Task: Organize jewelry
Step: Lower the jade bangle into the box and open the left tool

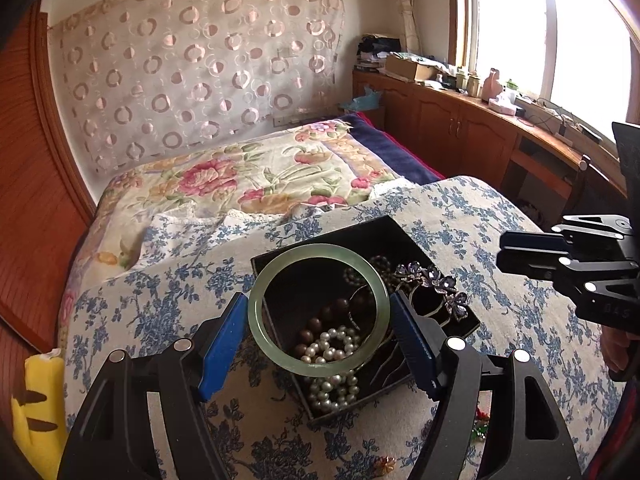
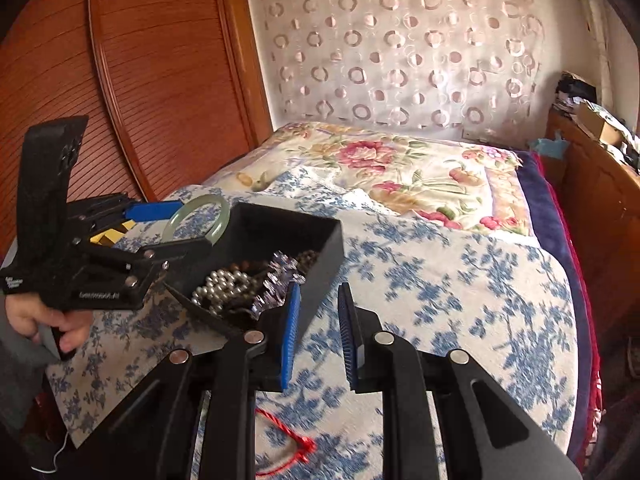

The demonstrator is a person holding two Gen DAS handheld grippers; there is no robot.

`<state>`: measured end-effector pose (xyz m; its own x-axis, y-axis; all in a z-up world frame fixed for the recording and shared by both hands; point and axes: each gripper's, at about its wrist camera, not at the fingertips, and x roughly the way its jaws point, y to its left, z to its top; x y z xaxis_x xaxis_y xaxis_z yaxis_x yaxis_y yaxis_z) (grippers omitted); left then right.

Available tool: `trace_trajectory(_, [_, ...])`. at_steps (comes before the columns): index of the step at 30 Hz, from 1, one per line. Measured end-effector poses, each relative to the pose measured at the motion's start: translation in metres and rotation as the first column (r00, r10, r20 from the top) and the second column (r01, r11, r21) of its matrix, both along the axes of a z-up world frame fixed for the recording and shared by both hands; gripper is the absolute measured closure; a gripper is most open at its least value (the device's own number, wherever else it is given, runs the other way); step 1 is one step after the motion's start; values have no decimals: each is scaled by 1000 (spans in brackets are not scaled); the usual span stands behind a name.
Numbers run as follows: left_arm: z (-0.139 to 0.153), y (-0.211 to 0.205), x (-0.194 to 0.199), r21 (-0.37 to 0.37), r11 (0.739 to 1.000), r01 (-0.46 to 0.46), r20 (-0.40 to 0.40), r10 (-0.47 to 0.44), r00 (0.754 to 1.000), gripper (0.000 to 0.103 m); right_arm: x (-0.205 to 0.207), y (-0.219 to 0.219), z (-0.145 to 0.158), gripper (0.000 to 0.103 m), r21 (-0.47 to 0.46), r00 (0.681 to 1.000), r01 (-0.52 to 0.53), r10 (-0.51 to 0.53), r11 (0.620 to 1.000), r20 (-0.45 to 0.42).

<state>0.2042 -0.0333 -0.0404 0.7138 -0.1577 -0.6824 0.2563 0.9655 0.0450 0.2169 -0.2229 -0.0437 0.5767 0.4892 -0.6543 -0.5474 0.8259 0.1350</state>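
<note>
A pale green jade bangle [image 1: 318, 249] sits crosswise between the blue pads [image 1: 224, 340] of my left gripper [image 1: 318, 312], which is shut on it. It hangs just over a black open box [image 1: 372, 230] standing on the blue-flowered cloth [image 1: 500, 200]. A pearl strand [image 1: 332, 344], brown beads [image 1: 320, 322] and a purple flower hair clip [image 1: 436, 280] lie in the box. In the right wrist view the bangle [image 2: 200, 202] hangs at the box's [image 2: 320, 264] left end. My right gripper [image 2: 320, 292] hovers by the box's near right corner, with a narrow gap and nothing between its pads.
A red cord [image 2: 288, 432] lies on the cloth under my right gripper. Small coloured trinkets [image 1: 480, 424] rest near the cloth's front edge. A yellow object [image 1: 36, 400] sits at the left. Beyond are a floral blanket [image 1: 240, 176] and a wooden cabinet [image 1: 460, 124].
</note>
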Motion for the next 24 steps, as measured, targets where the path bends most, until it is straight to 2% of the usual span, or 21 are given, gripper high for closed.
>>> trace_trajectory(7, [-5, -9, 3, 15, 1000, 4, -14, -4, 1000, 33, -6, -13, -16, 82, -12, 1000, 12, -12, 1000, -17])
trace_trajectory(9, [-3, -9, -1, 1, 1000, 15, -4, -15, 1000, 25, -8, -15, -20, 82, -13, 1000, 10, -11, 1000, -24])
trace_trajectory(13, [2, -8, -10, 2, 1000, 22, 15, -22, 1000, 24, -14, -16, -27, 82, -27, 1000, 7, -8, 1000, -31])
trace_trajectory(17, [9, -4, -29, -4, 999, 35, 29, -35, 999, 24, -23, -13, -31, 82, -34, 999, -7, 6, 999, -35])
trace_trajectory(24, [5, 13, -64, -19, 999, 35, 22, -34, 999, 24, -48, -9, -46, 82, -71, 997, -48, 44, 996, -61])
